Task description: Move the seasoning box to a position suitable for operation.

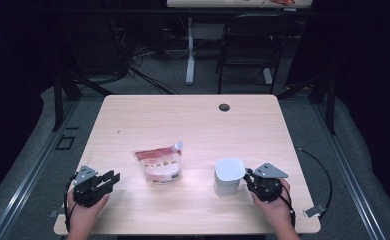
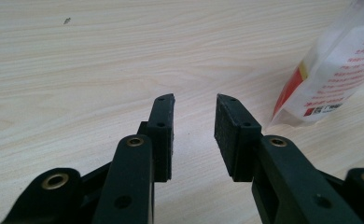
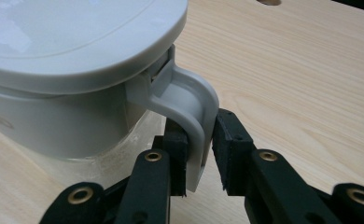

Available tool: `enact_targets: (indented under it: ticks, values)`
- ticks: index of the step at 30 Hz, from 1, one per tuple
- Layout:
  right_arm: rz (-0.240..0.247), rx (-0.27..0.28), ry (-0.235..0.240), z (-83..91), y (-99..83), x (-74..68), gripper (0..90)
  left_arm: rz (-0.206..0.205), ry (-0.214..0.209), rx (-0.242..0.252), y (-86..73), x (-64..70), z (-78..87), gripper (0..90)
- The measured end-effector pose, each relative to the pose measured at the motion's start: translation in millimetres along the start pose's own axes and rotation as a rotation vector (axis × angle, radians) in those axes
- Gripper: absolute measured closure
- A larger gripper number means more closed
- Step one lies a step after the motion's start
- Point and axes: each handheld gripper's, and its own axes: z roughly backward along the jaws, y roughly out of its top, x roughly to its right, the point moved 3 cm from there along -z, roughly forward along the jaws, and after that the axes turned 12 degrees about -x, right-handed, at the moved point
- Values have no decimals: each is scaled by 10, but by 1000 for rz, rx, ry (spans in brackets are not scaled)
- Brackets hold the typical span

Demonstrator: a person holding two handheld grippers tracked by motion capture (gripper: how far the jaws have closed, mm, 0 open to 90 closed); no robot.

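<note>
White lidded container (image 1: 228, 177) w/ curved side handle (image 3: 194, 116) stands upright, front-right of worktop (image 1: 193, 120). Handle sits betw. right tongs (image 3: 203, 144). Red-white pouch (image 1: 158, 164) lies flat nearby, approx. centre.

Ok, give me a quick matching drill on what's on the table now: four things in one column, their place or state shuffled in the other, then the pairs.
Things:
1. left claw
2. right claw
3. pouch
4. jug

Place or state:
A. lying flat near the middle of the table
B. open over bare wood, holding nothing
C. standing upright with its lid on
D. jaws either side of the jug's handle

Pairs: 1-B, 2-D, 3-A, 4-C
</note>
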Motion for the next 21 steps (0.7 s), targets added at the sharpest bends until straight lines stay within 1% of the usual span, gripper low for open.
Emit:
enact_targets:
  ticks: [1, 6, 8, 10, 13, 19, 21]
  values:
    - [5, -8, 7, 3, 3, -23, 757, 1, 0, 1, 0, 1, 0, 680]
    - [28, -15, 31, -12, 34, -161, 756, 5, 2, 2, -1, -3, 0, 678]
    - [42, -19, 34, -18, 42, -209, 755, 4, 2, 2, -1, -3, 0, 678]
    - [44, -21, 37, -20, 49, -246, 752, 2, 1, 0, -1, -2, 0, 678]
    - [54, -29, 42, -13, 51, -278, 749, 1, 1, 0, -1, -1, -1, 677]
    - [36, -26, 50, -3, 44, -310, 740, 1, 2, 1, -2, -2, 1, 676]
    - [38, -29, 54, 3, 42, -311, 738, 3, 1, 0, -2, -1, -1, 675]
